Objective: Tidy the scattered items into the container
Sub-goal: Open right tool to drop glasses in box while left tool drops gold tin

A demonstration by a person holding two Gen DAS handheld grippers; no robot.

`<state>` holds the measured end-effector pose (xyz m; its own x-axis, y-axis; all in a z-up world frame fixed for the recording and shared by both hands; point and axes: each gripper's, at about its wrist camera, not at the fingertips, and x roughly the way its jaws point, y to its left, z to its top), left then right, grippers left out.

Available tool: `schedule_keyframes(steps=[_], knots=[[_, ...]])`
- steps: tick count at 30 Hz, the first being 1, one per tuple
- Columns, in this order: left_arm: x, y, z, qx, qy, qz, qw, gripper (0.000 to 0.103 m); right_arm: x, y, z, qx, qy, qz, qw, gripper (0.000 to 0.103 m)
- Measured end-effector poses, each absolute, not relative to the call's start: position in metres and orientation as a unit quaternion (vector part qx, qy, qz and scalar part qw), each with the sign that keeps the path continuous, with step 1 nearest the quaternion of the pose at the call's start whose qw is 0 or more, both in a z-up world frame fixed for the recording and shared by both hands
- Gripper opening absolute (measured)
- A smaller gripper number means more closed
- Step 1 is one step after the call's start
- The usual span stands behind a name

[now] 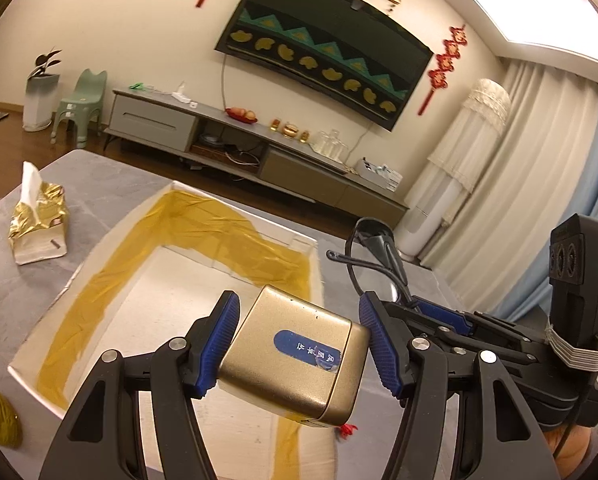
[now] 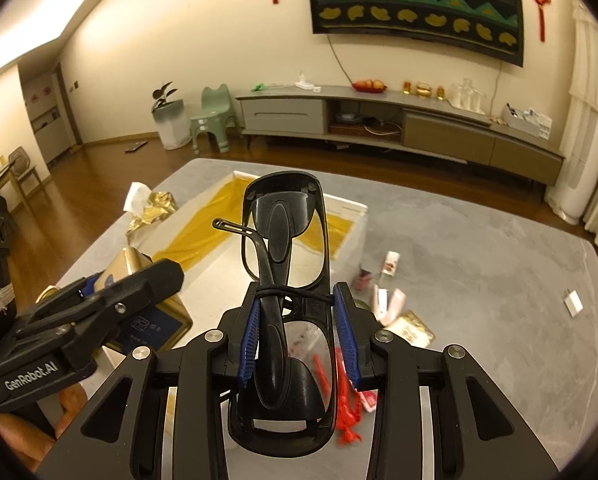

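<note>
My left gripper (image 1: 299,303) is shut on a gold tin (image 1: 295,356) with a blue label, tilted, just above the near edge of the white box (image 1: 171,288) lined with yellow cloth. My right gripper (image 2: 299,296) is shut on folded black glasses (image 2: 283,240), which stand upright between the blue pads to the right of the box (image 2: 355,216). The left wrist view shows the glasses (image 1: 379,240) and right gripper (image 1: 439,314) just right of the tin. In the right wrist view the left gripper (image 2: 139,284) and tin (image 2: 155,320) sit at the left.
On the grey tabletop (image 2: 479,280) right of the box lie a small bottle (image 2: 391,264), pale packets (image 2: 391,304), a gold packet (image 2: 413,330), a red tassel (image 2: 347,400) and a white block (image 2: 574,302). A gold tissue pack (image 1: 39,220) stands left of the box.
</note>
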<state>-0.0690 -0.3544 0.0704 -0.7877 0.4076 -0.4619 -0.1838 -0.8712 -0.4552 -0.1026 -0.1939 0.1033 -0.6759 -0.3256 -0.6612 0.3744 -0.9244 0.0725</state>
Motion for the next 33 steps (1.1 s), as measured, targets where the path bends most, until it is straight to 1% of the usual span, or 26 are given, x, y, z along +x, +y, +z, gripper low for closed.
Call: schedule_keyframes(steps=[17, 25, 33], knots=[[-0.079, -0.390, 0.051, -0.302, -0.231, 0.919, 0.105, 0.063, -0.126, -0.238, 0.096, 0.372, 0.037, -0.901, 0.222, 0.037], [-0.084, -0.406, 0.040, -0.314, -0.241, 0.916, 0.064, 0.063, -0.141, -0.249, 0.075, 0.395, 0.031, -0.890, 0.227, 0.037], [-0.090, -0.409, 0.031, -0.328, -0.242, 0.912, 0.050, 0.063, -0.152, -0.254, 0.061, 0.410, 0.038, -0.882, 0.230, 0.037]])
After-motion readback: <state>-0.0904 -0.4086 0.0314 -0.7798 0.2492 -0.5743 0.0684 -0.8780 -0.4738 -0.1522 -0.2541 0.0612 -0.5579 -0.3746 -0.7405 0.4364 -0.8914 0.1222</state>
